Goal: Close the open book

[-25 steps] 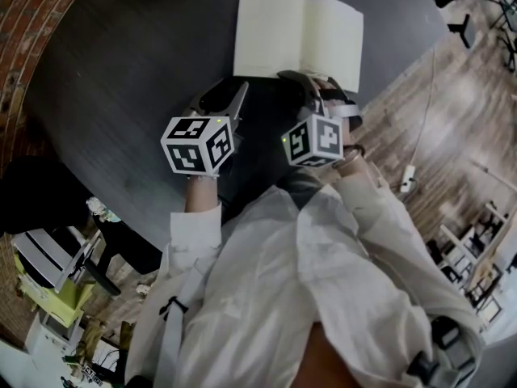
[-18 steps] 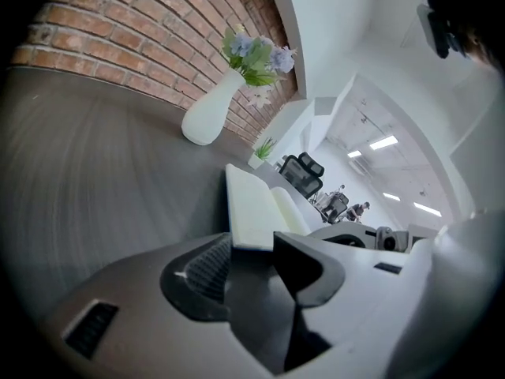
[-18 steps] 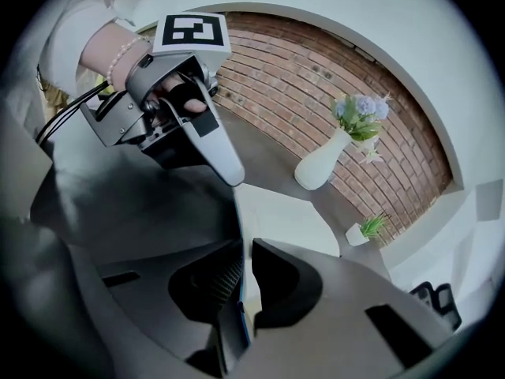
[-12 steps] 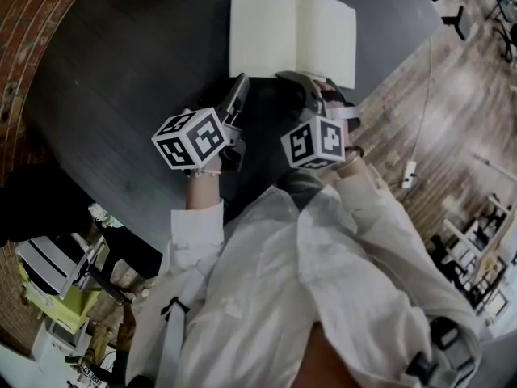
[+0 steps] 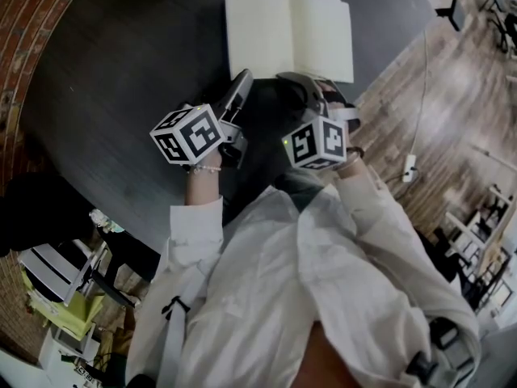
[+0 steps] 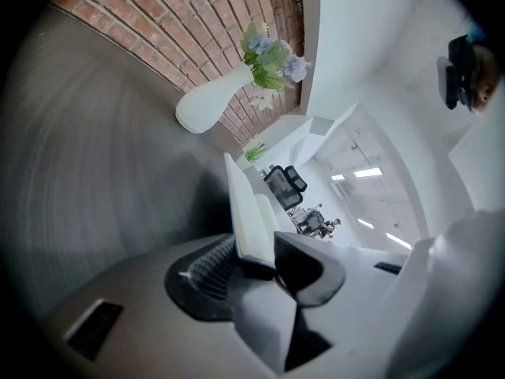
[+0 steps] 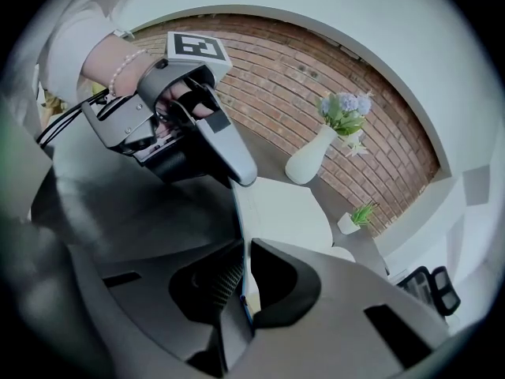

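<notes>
- Here, nearest the person, the right hand-held gripper [image 7: 245,247] is closed on the near edge of the book's [image 5: 287,31] right half. Its jaws have just been closing, and only a thin sliver of cover and pages shows between them. I judge this pinch to be the hold for swinging that half over the spine.
- Beside it, the left hand-held gripper [image 6: 256,243] stands wide open, its jaws having just been opening. The near edge of the book's left half is between them. The pads seem not to press, so it looks placed to steady that side rather than lift it.
- The book lies open and flat, blank pages up, with its spine running away from the person. That puts both near edges within easy reach of the two grippers.
- It rests on the dark round worktop [image 5: 121,71], toward the side far from the person.
- Beyond it, a white vase [image 7: 309,158] of flowers stands apart from the book, before the brick wall [image 7: 260,61]. It is probably clear of the cover's swing.
</notes>
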`<act>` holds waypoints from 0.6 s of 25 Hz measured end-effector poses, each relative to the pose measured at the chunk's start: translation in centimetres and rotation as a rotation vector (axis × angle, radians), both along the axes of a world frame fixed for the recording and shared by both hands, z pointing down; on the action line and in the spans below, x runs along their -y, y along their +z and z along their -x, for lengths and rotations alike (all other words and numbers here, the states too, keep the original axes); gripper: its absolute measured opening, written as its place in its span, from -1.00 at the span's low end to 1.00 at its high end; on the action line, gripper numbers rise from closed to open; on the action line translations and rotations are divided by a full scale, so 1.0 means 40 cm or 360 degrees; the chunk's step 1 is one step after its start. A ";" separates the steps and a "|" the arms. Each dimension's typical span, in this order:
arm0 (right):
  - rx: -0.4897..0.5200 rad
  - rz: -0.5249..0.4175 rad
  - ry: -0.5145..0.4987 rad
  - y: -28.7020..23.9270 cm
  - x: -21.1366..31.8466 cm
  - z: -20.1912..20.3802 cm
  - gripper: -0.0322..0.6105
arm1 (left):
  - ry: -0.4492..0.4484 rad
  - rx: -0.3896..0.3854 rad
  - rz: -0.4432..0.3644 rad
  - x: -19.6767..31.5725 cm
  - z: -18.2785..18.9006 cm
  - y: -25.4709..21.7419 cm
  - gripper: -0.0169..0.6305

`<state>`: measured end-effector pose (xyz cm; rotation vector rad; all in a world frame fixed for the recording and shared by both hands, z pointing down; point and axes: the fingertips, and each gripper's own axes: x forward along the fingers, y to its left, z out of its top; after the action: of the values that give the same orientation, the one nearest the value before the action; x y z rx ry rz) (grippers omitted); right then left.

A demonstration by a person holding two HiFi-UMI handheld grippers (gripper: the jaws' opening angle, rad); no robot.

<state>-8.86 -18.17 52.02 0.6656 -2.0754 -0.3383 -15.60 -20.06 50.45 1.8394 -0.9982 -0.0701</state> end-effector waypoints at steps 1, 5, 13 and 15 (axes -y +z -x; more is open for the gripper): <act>0.0005 0.0002 0.0010 0.000 -0.001 -0.002 -0.80 | 0.0009 -0.0006 -0.0011 0.000 -0.002 -0.003 -0.47; 0.0015 -0.0027 0.0033 0.000 -0.004 -0.006 -0.80 | 0.0020 0.0012 -0.0061 0.001 0.002 -0.009 -0.69; 0.0062 -0.0048 0.0077 -0.015 -0.010 -0.024 -0.80 | 0.0043 0.0040 -0.0184 0.006 -0.019 -0.063 -0.78; 0.0093 -0.0034 0.0101 -0.024 -0.014 -0.041 -0.80 | 0.0043 0.0074 -0.0210 0.006 -0.026 -0.081 -0.80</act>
<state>-7.23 -17.63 51.05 0.7605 -2.1035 -0.3085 -14.56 -20.30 47.20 1.9823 -1.0213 -0.0788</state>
